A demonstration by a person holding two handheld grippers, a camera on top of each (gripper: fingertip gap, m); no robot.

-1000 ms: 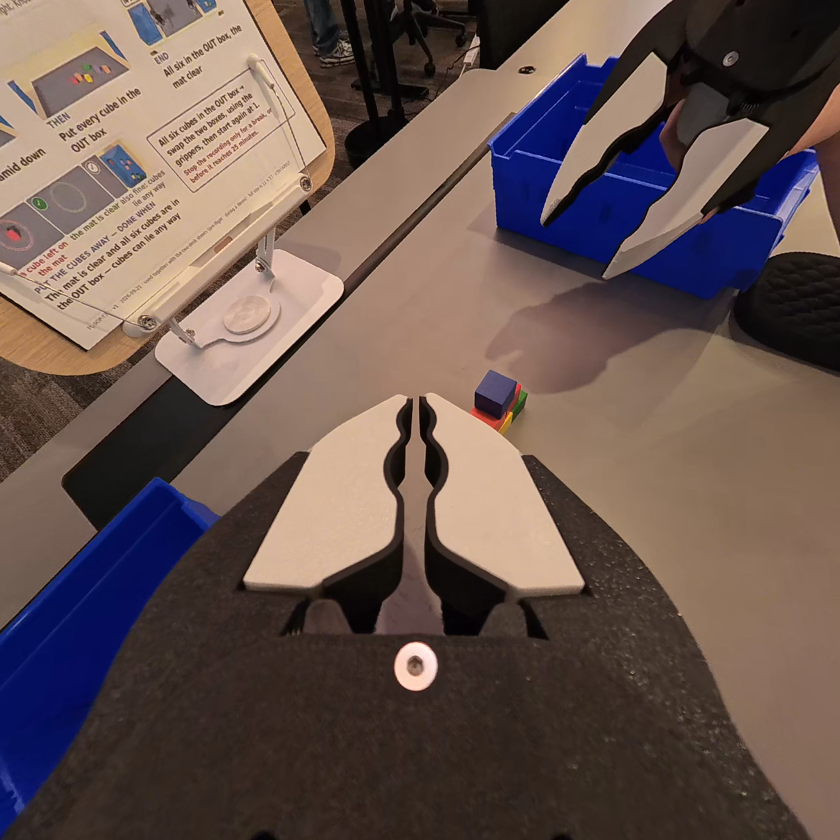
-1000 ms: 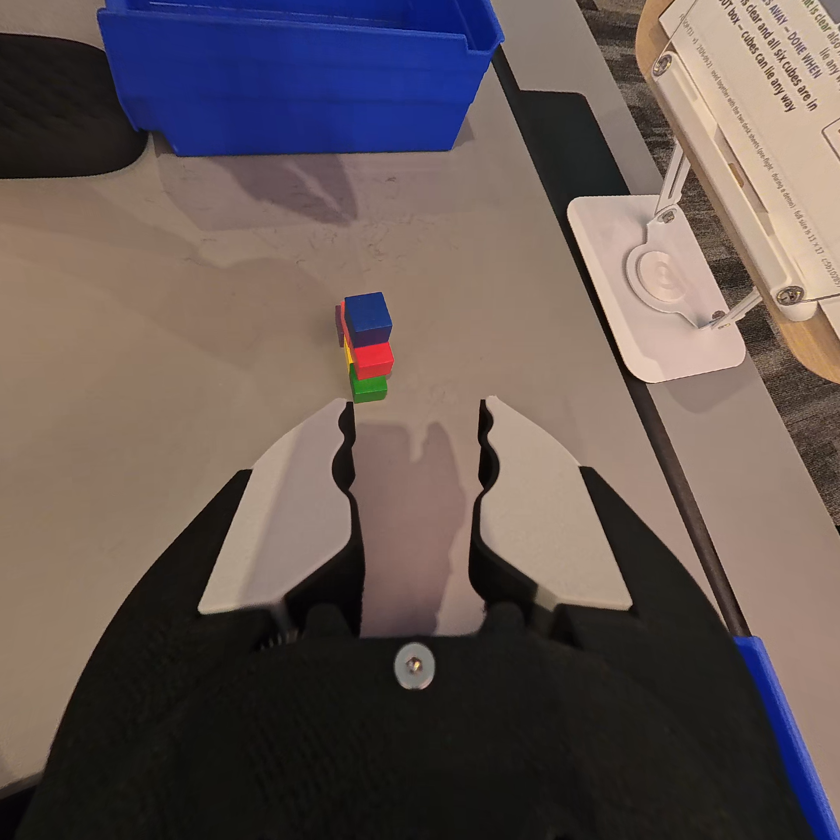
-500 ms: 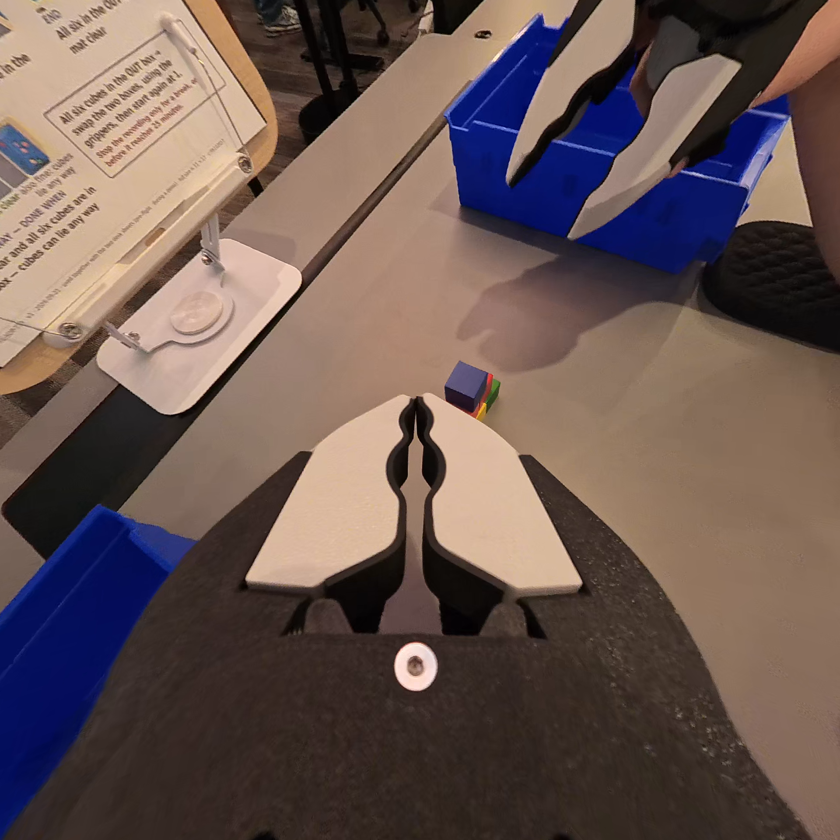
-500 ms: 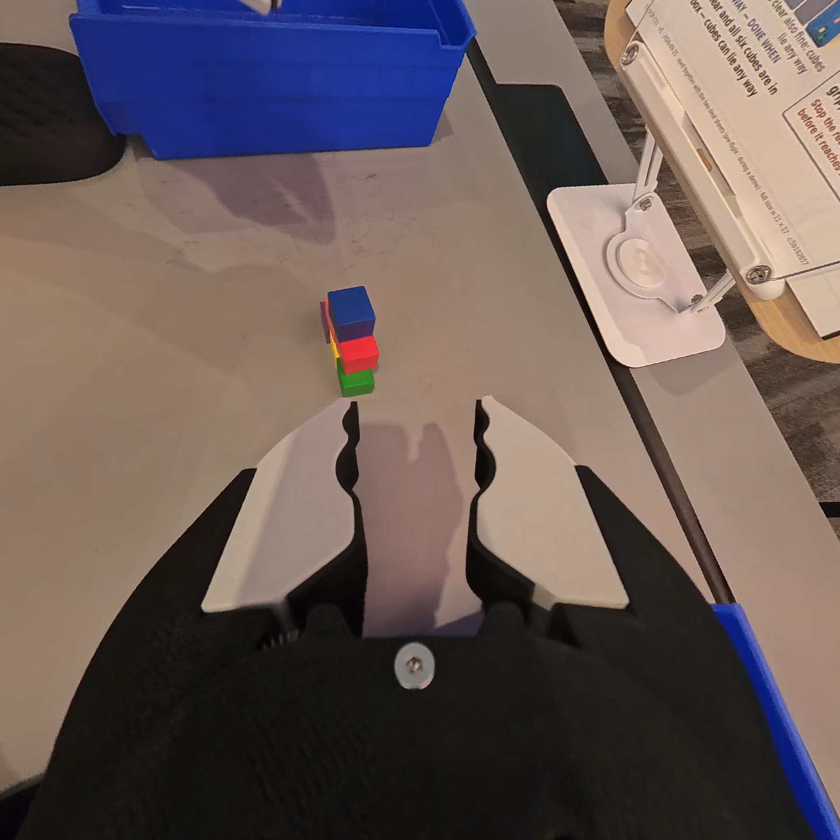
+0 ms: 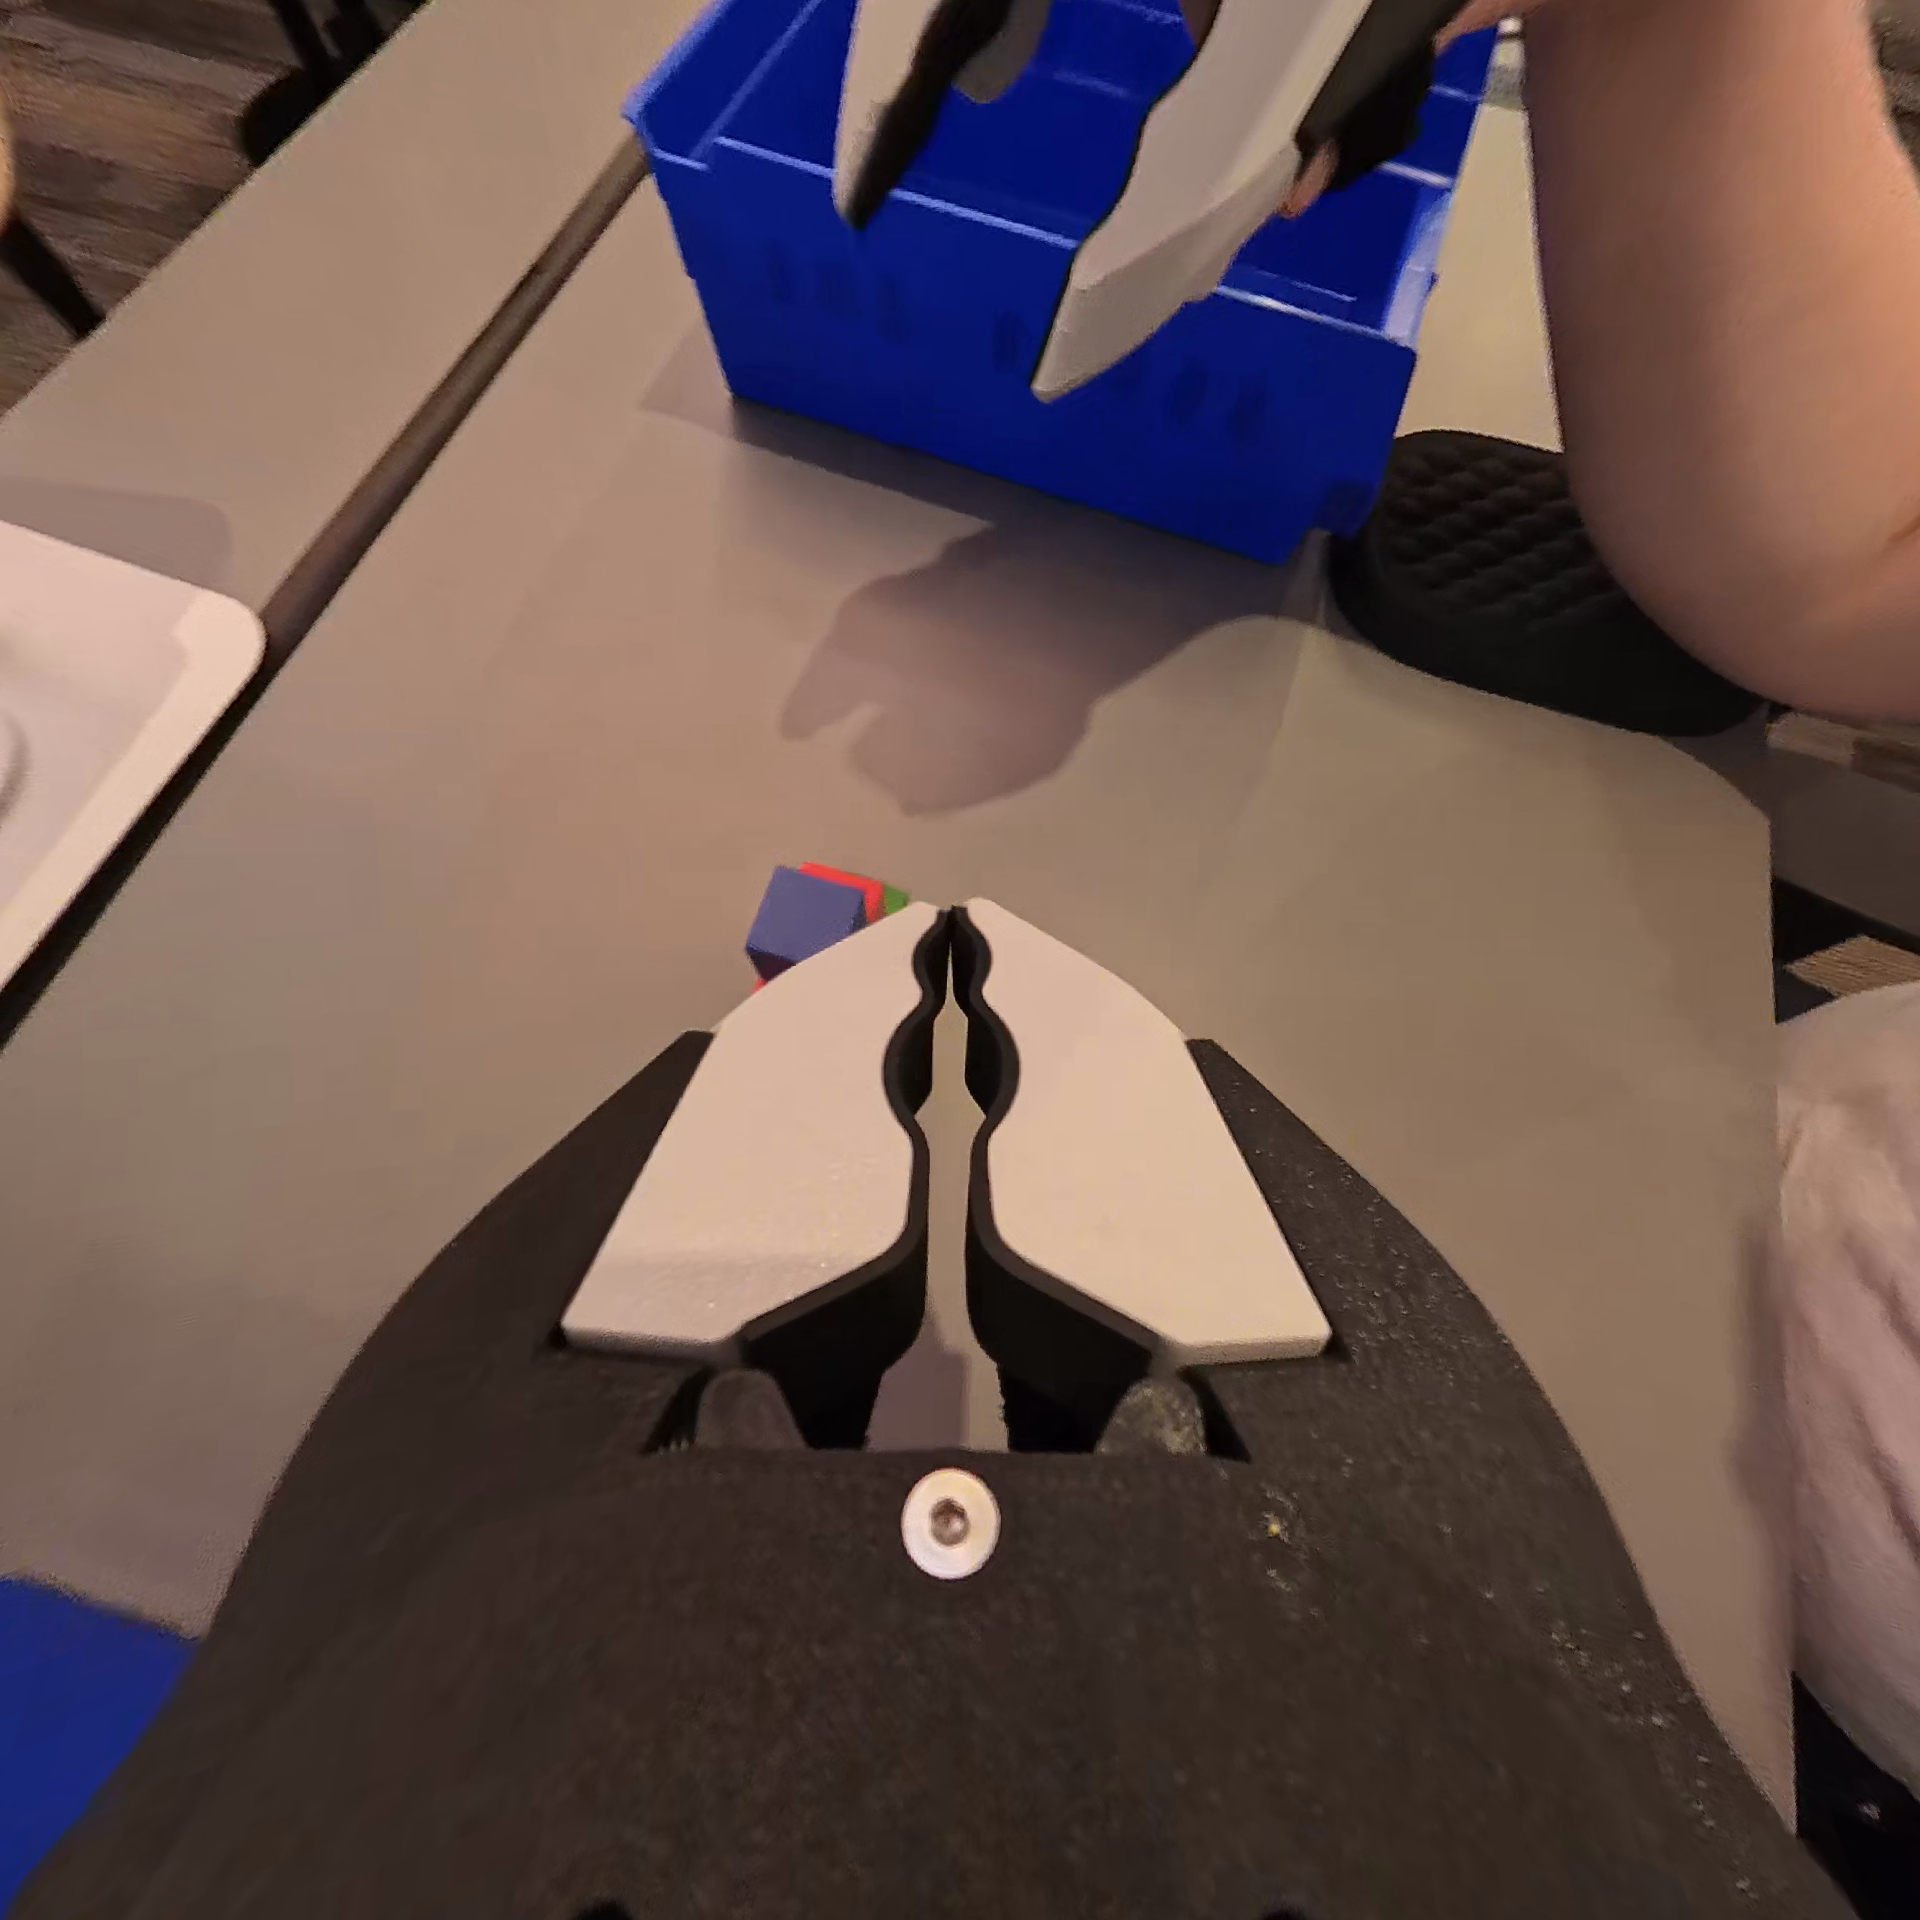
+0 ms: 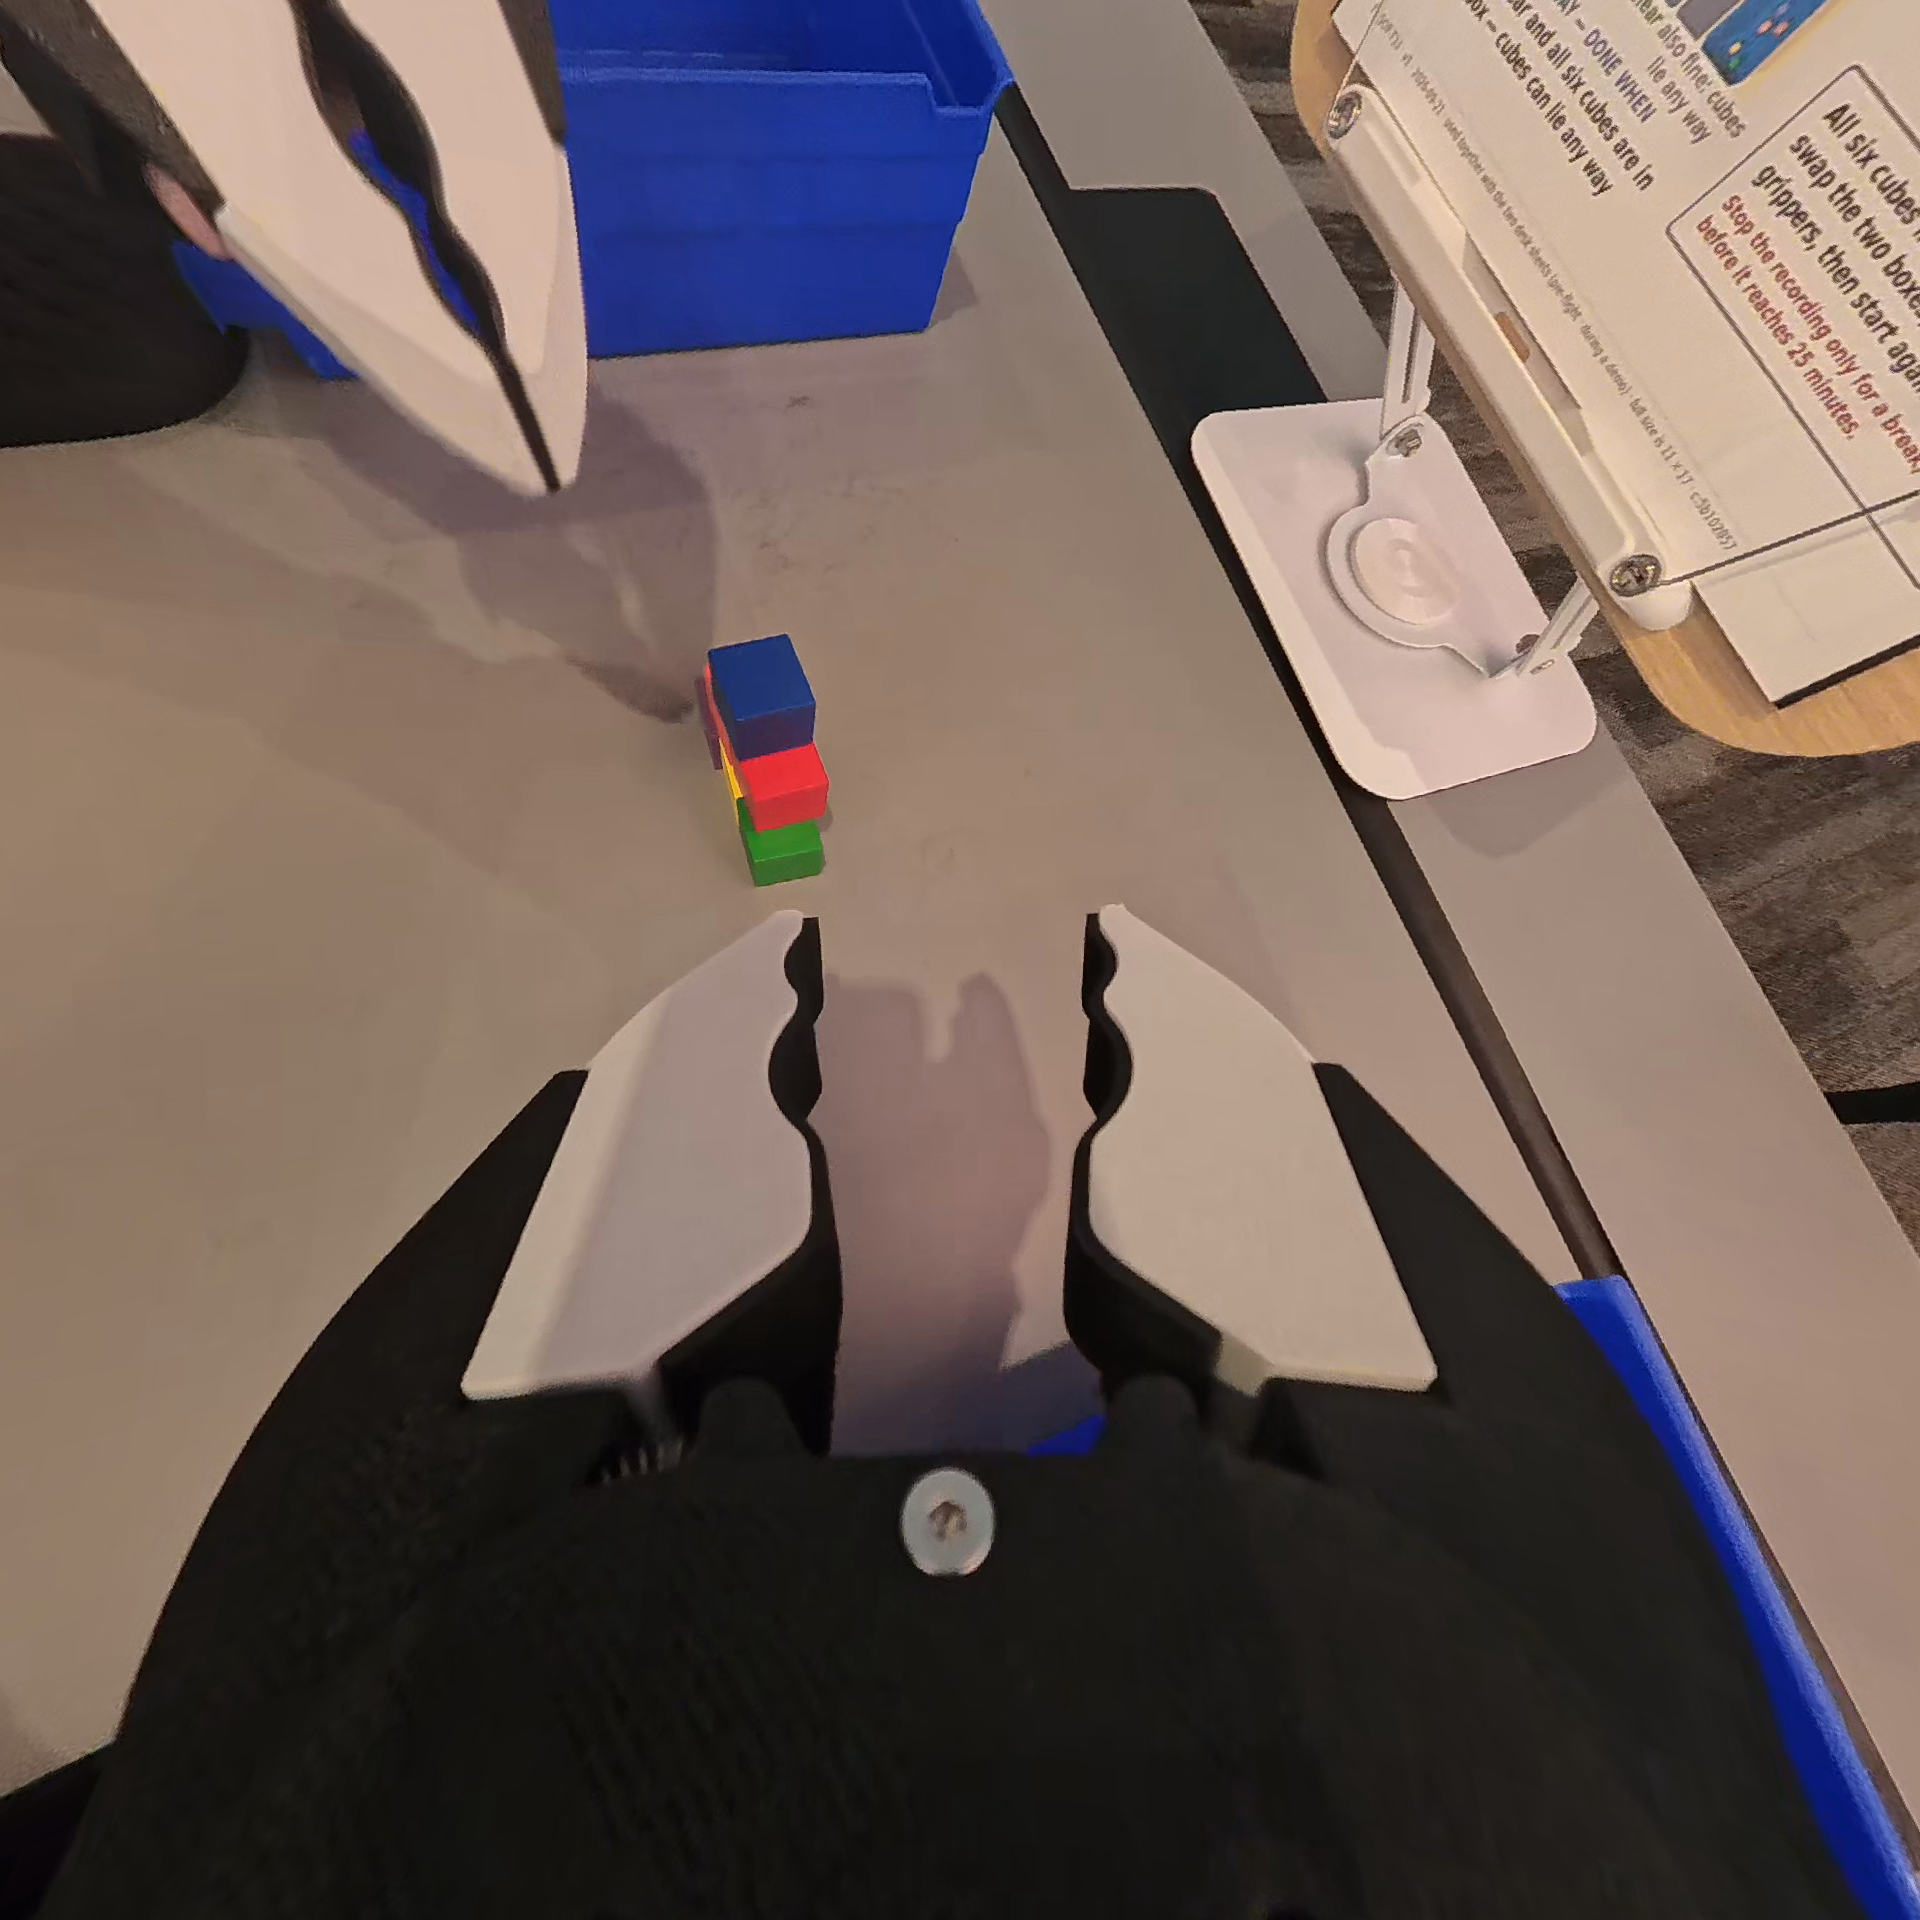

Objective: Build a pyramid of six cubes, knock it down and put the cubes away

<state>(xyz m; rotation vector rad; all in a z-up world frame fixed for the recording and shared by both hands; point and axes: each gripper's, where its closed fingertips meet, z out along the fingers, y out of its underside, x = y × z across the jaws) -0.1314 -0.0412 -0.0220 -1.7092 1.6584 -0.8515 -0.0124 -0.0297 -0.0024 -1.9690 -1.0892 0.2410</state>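
The left tongs (image 5: 951, 912), pressed together and empty, hover just beside the cube pyramid (image 6: 769, 758) (blue on top), while the right tongs (image 6: 951, 920) gape empty above the tabletop (image 6: 312, 727).

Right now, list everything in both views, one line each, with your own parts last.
Cubes: stacked pyramid; blue on top, red and green showing, yellow and others partly hidden; middle of the mat.
Mat: one, grey, on the table.
Box: one, blue, far end of the mat from the right gripper.
Second box: one, blue, only an edge showing, near the right gripper.
Sheet stand: one, white base, holds a printed sheet, beside the mat.
Pad: one, black, next to the box by the arm.
Arm: person's, right side.
Left gripper: shut, empty.
Right gripper: open, empty.
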